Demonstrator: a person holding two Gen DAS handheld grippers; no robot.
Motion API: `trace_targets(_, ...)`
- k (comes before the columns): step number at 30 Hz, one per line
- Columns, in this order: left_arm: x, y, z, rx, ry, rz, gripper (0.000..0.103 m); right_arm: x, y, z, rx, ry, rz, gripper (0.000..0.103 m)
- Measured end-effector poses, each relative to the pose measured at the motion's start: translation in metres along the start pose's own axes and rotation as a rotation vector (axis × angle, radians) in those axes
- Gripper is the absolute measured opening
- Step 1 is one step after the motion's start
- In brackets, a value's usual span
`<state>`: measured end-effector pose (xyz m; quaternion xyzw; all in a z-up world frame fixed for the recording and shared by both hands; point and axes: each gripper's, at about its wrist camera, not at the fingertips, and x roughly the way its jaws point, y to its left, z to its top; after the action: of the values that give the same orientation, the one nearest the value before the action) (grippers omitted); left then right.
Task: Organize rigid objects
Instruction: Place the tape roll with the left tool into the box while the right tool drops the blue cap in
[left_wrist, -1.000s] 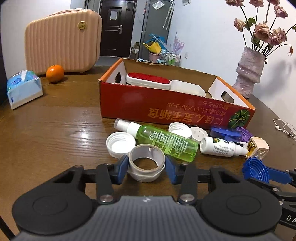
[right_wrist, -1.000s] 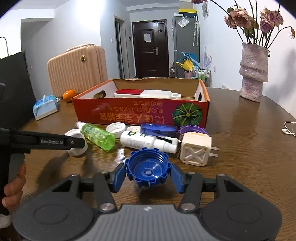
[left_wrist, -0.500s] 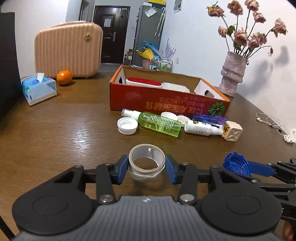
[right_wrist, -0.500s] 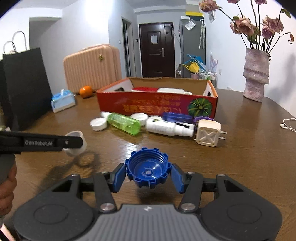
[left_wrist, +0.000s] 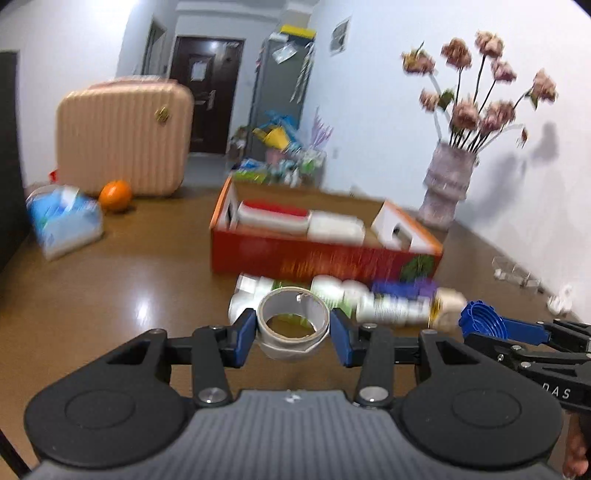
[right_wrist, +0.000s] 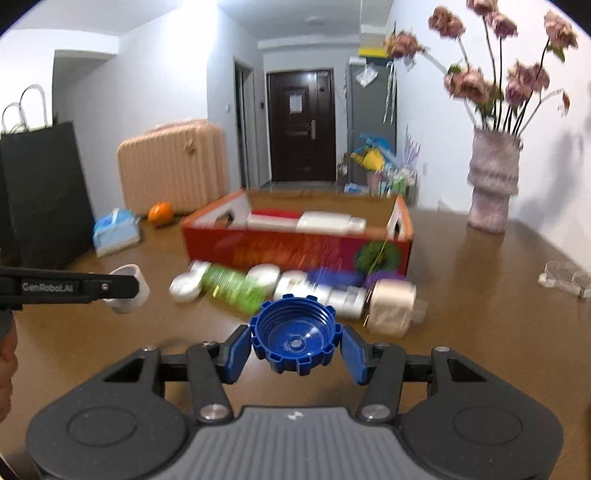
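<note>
Going left to right, the left gripper (left_wrist: 293, 328) has its fingers closed on a white ring-shaped cap (left_wrist: 293, 325), carried clear above the counter (left_wrist: 110, 295), and the right gripper (right_wrist: 294, 349) has its fingers clamped on a blue ridged cap (right_wrist: 294, 341), also in the air. The red cardboard box (right_wrist: 295, 251) at twelve o'clock already holds a red-and-white case (right_wrist: 275, 219) and a white container (right_wrist: 328, 221). Still loose on the counter in front of it, by my reading, lie white caps (right_wrist: 186, 286), a green bottle (right_wrist: 232, 290), a white bottle (right_wrist: 332, 295) and a cream plug adapter (right_wrist: 391, 306), so the job looks less than half done. Readable writing: "GenRobot.AI" on the left gripper's arm at nine o'clock in the right view; the box print is too blurred to read
</note>
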<state>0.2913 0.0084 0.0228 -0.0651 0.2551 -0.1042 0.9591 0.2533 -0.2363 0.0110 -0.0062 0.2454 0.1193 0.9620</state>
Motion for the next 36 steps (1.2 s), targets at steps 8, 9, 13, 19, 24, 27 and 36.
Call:
trace_targets(8, 0.112, 0.007, 0.106, 0.089, 0.038, -0.067, 0.044, 0.089, -0.053, 0.107, 0.010, -0.056, -0.007, 0.053)
trace_targets(9, 0.129, 0.006, 0.114, 0.116, 0.047, -0.072, 0.044, 0.111, -0.061, 0.120, 0.018, -0.024, -0.012, 0.053)
trace_targets(13, 0.209, 0.011, 0.143, 0.146, 0.152, -0.025, 0.044, 0.206, -0.095, 0.161, 0.072, 0.096, -0.088, 0.053)
trace_targets(19, 0.271, 0.028, 0.145, 0.139, 0.234, 0.018, 0.047, 0.299, -0.110, 0.180, 0.034, 0.218, -0.196, 0.052)
trace_targets(24, 0.283, 0.034, 0.137, 0.147, 0.245, 0.009, 0.064, 0.330, -0.111, 0.176, -0.041, 0.268, -0.174, 0.062)
trace_targets(27, 0.285, 0.038, 0.135, 0.129, 0.257, 0.011, 0.065, 0.328, -0.110, 0.176, -0.039, 0.237, -0.159, 0.069)
trace_targets(36, 0.247, 0.043, 0.145, 0.113, 0.220, 0.022, 0.067, 0.308, -0.103, 0.184, -0.083, 0.162, -0.169, 0.075)
